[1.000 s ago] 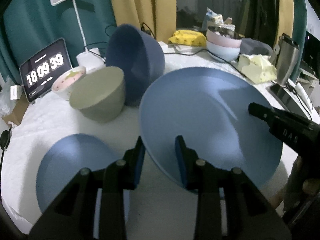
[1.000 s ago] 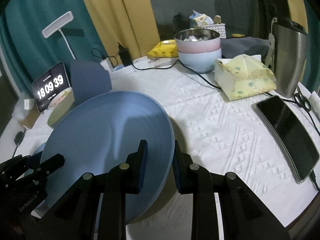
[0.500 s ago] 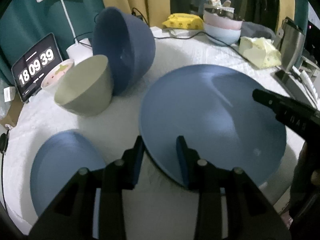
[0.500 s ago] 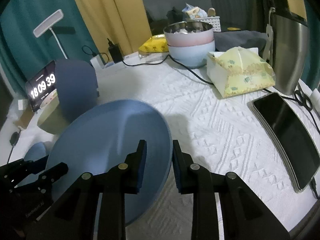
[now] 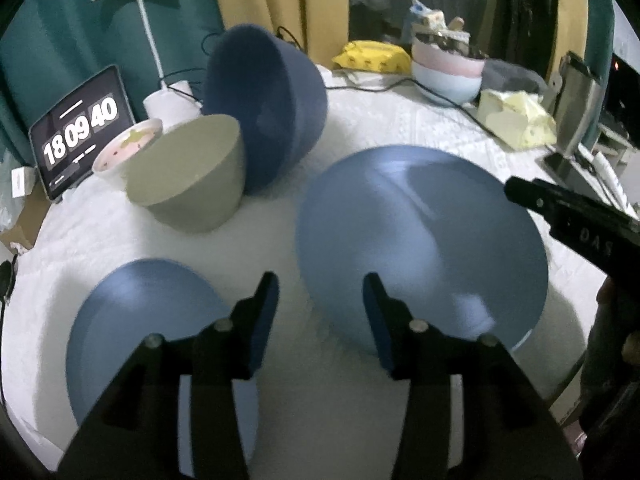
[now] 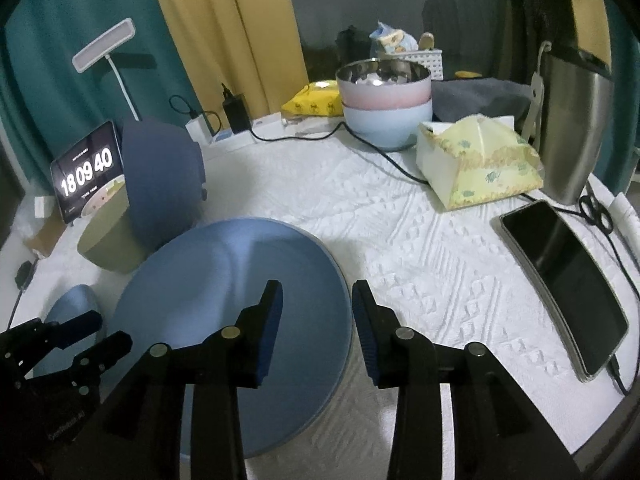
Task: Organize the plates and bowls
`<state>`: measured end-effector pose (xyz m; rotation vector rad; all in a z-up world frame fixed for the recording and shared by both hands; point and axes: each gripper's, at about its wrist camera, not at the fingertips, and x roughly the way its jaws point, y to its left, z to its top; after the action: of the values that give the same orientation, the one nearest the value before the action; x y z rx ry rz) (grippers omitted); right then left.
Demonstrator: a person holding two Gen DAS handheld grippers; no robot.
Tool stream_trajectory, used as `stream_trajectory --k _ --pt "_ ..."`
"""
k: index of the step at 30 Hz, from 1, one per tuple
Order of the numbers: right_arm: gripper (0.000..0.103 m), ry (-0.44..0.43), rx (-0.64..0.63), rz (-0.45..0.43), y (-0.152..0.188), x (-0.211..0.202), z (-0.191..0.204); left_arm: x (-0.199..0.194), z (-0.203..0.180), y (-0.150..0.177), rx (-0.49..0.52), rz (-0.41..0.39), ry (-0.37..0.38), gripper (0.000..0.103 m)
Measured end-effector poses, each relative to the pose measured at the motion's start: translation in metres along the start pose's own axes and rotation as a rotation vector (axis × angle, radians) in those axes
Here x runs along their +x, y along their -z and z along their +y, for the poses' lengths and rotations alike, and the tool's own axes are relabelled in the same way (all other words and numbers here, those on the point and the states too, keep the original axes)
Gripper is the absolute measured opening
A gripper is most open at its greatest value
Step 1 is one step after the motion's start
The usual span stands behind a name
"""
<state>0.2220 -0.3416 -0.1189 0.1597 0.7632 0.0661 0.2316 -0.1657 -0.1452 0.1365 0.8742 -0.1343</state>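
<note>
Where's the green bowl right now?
In the left wrist view the green bowl sits upper left, tipped on its side against the dark blue bowl, with the small pink bowl behind it.

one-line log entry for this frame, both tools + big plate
left tool: open, empty | right tool: open, empty | large blue plate: flat on table, unheld | small blue plate: left of it, apart

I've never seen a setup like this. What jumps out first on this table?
The big blue plate lies flat in the middle of the white cloth, with both open grippers, left and right, at its near edge. Behind it a dark blue bowl stands on its side against an olive bowl, and a clock screen glows at far left.
</note>
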Motion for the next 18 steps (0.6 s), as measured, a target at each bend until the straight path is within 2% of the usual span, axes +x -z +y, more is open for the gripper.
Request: stream_trajectory --k 8,18 --pt "0.038 0.002 -0.035 -0.008 0.000 -0.009 0.025 -0.016 0.024 0.007 -0.037 -0.044 0.014 0.046" --pt "0.038 -0.008 -0.098 -0.006 0.003 -0.015 0.076 -0.032 0.069 0.021 -0.098 -0.088 0.019 0.046"
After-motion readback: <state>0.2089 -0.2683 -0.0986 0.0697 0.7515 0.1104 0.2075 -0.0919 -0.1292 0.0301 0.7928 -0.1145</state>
